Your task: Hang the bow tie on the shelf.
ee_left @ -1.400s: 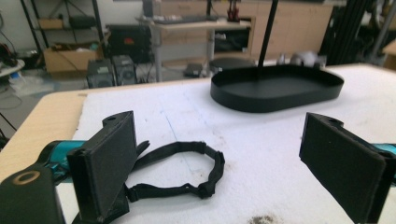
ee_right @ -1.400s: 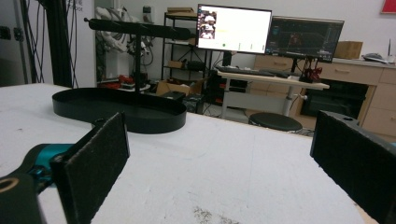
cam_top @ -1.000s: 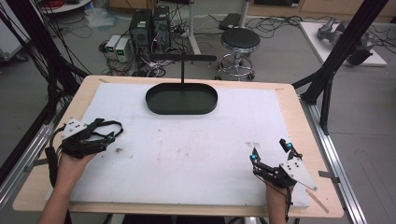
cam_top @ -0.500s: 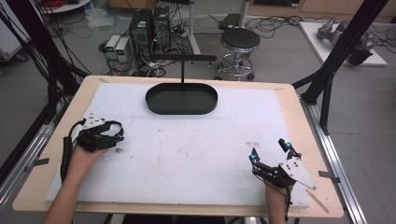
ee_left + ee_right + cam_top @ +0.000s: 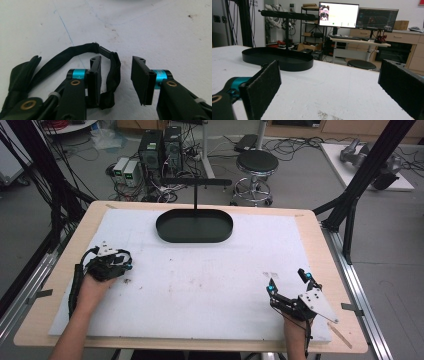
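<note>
Well, the white table mat carried the lot, with the black oval tray stand sitting near its far edge, a T-shaped hanging bar rising from its middle. Down by the left edge lay the thing in hand: a black fabric strap with a small buckle, looped loosely on the mat. It looked light, limp and thin, so it would likely sag and slip from a shallow pinch; the buckle or a doubled fold looked the surest hold. The left gripper stood partly open over it, one jaw set inside the loop, a fold of strap lying between the jaws, nothing clamped yet. The right gripper waited near the front right corner, jaws spread wide and empty. The left gripper view showed the strap's loop and buckle, which the high view reduced to a dark tangle; the right gripper view showed the stand's bar side-on.
</note>
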Motion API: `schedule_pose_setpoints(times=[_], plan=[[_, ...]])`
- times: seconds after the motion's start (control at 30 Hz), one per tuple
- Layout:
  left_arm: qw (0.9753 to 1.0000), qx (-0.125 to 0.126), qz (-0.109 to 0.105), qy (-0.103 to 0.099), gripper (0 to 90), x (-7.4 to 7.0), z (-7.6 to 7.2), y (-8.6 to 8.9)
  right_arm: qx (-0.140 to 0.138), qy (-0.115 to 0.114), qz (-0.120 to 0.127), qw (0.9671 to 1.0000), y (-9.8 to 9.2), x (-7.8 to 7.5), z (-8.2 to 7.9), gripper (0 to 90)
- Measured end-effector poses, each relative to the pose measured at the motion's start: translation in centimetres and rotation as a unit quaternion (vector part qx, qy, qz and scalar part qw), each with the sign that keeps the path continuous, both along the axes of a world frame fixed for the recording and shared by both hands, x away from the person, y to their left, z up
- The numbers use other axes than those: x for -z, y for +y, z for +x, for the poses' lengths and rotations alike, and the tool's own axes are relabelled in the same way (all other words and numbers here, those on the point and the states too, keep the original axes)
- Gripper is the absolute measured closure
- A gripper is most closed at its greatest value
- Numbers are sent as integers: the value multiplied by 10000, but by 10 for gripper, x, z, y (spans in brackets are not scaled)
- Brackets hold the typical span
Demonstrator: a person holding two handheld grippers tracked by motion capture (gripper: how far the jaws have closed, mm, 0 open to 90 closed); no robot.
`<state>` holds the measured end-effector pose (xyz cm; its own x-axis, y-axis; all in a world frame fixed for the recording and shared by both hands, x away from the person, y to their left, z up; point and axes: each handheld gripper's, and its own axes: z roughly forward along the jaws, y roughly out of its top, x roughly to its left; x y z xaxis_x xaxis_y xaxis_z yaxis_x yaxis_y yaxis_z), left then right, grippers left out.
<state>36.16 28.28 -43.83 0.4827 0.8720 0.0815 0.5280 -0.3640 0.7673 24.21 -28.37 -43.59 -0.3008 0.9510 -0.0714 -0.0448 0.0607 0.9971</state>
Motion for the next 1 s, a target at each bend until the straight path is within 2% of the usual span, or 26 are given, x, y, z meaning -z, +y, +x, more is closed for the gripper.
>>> schedule_pose_setpoints(times=[0.13, 0.17, 0.27, 0.3, 0.37, 0.53, 0.67, 0.77, 0.87, 1.0], plan=[[9999, -26, -9, 128, 687, 4, 2, 1, 3, 6, 30, 10000, 0, 0, 0, 37], [9998, 32, 8, 184, 702, 5, 3, 2, 0, -2, 22, 10000, 0, 0, 0, 36], [9998, 76, -32, 187, 762, 5, 3, 0, -1, 16, 17, 10000, 0, 0, 0, 37], [9998, 98, -31, 179, 810, 5, 3, 0, -11, 35, 31, 10000, 1, 1, 0, 37], [9998, 122, 62, 138, 860, 5, 2, -2, -9, 18, 7, 10000, 1, 1, 0, 37], [9998, 165, 43, 42, 878, 2, 0, -3, -13, 4, 13, 10000, 1, 1, 0, 37], [9991, 232, -119, -322, 879, -8, -5, -2, -11, 27, 32, 10000, 1, 1, 0, 37], [9974, 323, -185, -615, 879, -19, -10, -4, -29, 30, 9, 10000, 1, 1, 0, 37], [9938, 418, -296, -983, 880, -27, -15, -10, -33, 23, -13, 10000, 1, 1, 1, 37], [9878, 501, -432, -1411, 880, -38, -21, -20, -49, 38, -26, 10000, 2, 2, 1, 37]])
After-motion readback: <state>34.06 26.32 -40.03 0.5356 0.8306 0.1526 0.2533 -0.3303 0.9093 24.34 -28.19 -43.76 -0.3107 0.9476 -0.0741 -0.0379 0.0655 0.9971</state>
